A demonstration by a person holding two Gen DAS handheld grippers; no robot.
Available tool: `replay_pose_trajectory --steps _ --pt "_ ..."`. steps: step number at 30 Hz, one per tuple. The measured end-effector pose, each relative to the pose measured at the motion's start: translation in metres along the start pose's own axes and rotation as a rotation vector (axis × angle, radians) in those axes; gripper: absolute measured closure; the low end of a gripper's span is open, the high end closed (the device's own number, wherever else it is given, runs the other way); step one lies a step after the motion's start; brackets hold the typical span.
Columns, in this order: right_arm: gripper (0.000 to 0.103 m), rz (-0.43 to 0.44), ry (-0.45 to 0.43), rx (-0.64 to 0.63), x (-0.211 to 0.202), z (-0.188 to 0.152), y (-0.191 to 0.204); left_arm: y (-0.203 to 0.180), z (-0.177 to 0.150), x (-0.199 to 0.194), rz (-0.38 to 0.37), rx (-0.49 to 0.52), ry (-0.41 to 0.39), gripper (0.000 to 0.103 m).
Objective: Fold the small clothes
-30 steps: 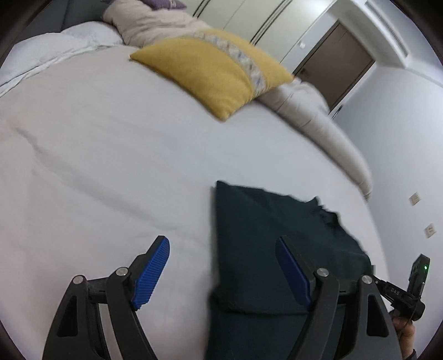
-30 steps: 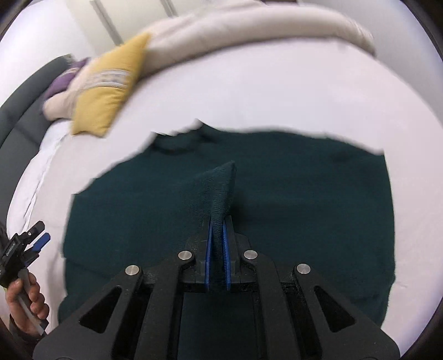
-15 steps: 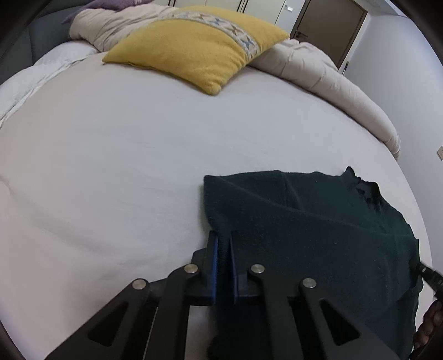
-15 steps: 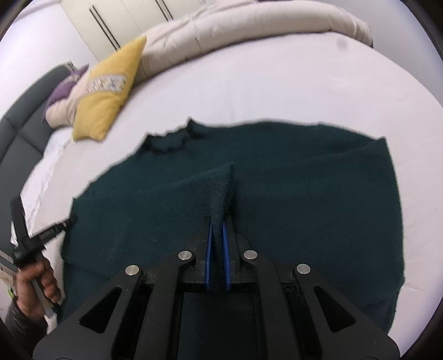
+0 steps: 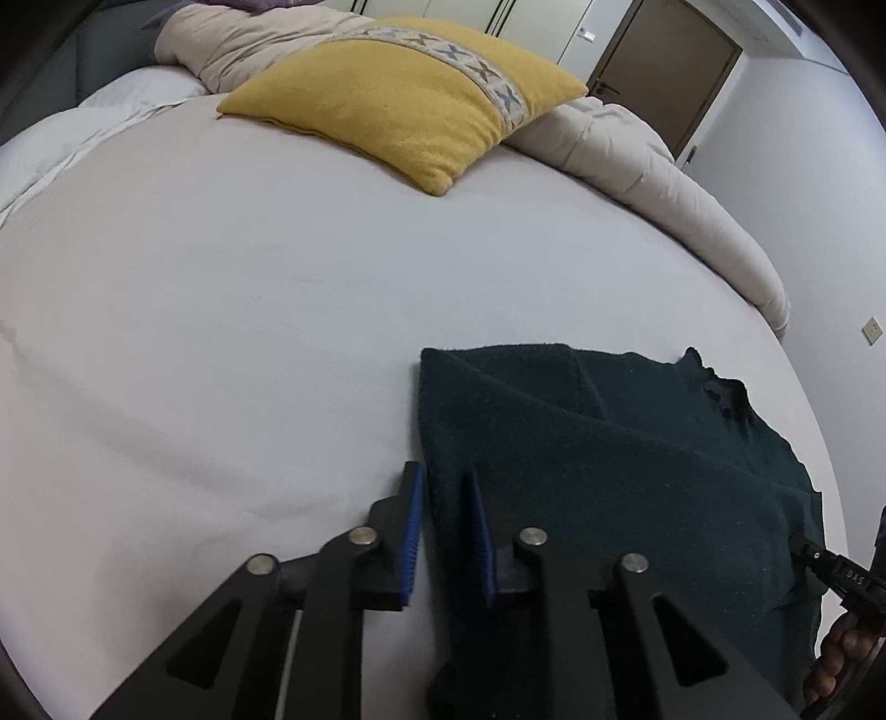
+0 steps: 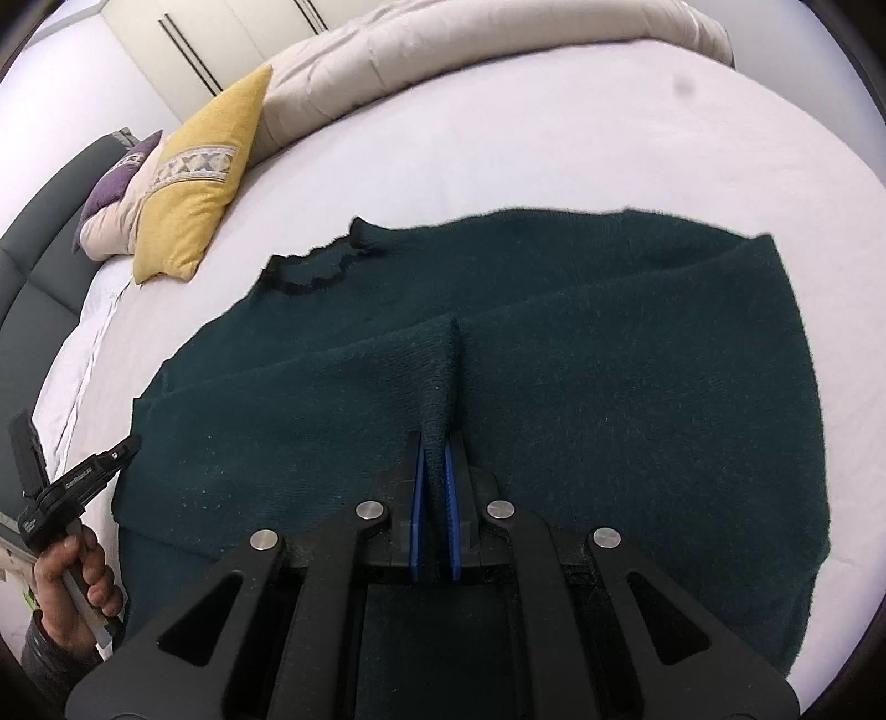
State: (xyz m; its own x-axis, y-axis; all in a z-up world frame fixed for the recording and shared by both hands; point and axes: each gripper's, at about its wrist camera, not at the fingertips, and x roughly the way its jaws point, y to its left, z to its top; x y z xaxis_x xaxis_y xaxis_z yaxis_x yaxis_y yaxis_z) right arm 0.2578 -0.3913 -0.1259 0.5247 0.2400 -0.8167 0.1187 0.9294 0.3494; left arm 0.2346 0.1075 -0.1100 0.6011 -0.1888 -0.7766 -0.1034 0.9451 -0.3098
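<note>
Dark green knitted sweater (image 6: 609, 354) lies spread on the white bed, neckline toward the far pillows, one pinched fold raised mid-body.

- The left wrist view looks forward and steeply down along the left gripper (image 5: 446, 487), from close above the left edge of a dark green sweater (image 5: 637, 471) lying on a white bed sheet (image 5: 221, 332); it faces up the bed toward a yellow cushion (image 5: 404, 105), a rolled beige duvet (image 5: 664, 183) and a brown door (image 5: 664, 72).
- The right wrist view looks steeply down along the right gripper (image 6: 434, 443), from close over the middle of the sweater (image 6: 609, 387), facing the wardrobe doors (image 6: 210, 44).
- Both views share the sweater, the sheet (image 6: 554, 138), the cushion (image 6: 194, 183) and the duvet (image 6: 443, 50).
- Each view catches the other handheld gripper at its edge: the right wrist view at lower left, the left wrist view at lower right.
</note>
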Motion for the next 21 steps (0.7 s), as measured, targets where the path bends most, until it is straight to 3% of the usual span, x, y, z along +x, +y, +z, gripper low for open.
replay_pose_trajectory --steps 3,8,10,13,16,17,19,21 --pt "0.095 0.034 0.01 0.035 -0.004 -0.001 -0.01 -0.002 0.001 -0.02 0.005 -0.02 -0.061 0.08" --pt "0.09 -0.067 -0.079 0.053 -0.036 0.004 -0.007 -0.037 -0.006 -0.045 0.005 0.094 -0.143 0.079" --pt "0.09 0.005 -0.087 0.039 -0.041 0.007 0.007 -0.053 -0.015 -0.035 0.028 0.169 -0.121 0.079" --pt "0.09 0.096 -0.054 -0.016 -0.03 0.007 0.028 -0.05 -0.029 0.005 0.091 0.212 -0.004 0.077" --pt "0.09 0.092 0.038 -0.006 0.0 0.0 0.022 -0.046 -0.031 0.006 0.078 0.229 -0.029 0.076" --pt "0.095 0.127 0.038 0.018 0.009 -0.005 0.009 -0.048 -0.029 0.006 0.085 0.241 -0.023 0.076" --pt "0.095 0.167 0.012 0.067 0.003 -0.008 -0.004 -0.047 -0.028 0.006 0.079 0.26 -0.018 0.076" --pt "0.091 0.12 -0.009 0.078 -0.013 -0.009 -0.005 -0.041 -0.028 0.006 0.049 0.241 -0.023 0.076"
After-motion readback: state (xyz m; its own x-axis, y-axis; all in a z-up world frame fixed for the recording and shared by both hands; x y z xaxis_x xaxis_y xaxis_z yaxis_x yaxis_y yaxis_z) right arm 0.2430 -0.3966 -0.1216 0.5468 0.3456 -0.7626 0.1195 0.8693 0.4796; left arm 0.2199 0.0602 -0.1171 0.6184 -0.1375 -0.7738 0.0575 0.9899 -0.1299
